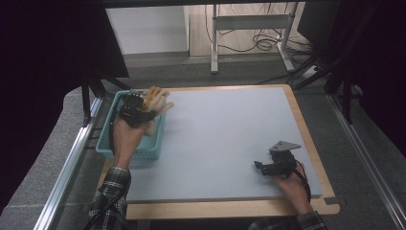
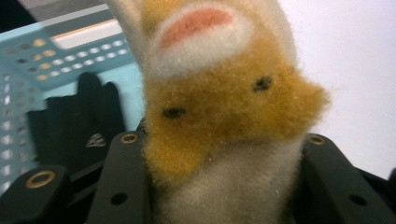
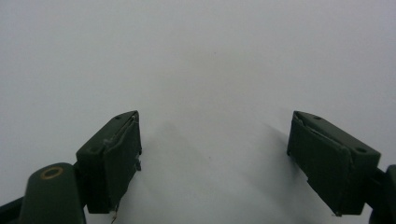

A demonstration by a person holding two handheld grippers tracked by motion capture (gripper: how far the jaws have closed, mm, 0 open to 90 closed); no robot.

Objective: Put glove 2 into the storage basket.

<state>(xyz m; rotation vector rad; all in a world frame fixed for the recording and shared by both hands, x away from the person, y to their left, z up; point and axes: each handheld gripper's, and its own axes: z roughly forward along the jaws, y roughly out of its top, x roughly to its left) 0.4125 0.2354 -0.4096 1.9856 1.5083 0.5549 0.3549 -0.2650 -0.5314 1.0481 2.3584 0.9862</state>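
A tan and cream plush toy hangs above the right rim of the light blue basket at the table's left. My left gripper is shut on the toy's cream body. In the left gripper view the plush toy sits upside down between the jaws, its orange face and two dark eyes toward the camera. A black glove lies inside the basket behind it. My right gripper rests near the table's front right, and in the right gripper view its jaws stand wide apart over bare grey surface.
The grey table mat sits on a wooden tabletop. A metal rail runs along the left side. A desk frame with cables stands on the floor beyond the table.
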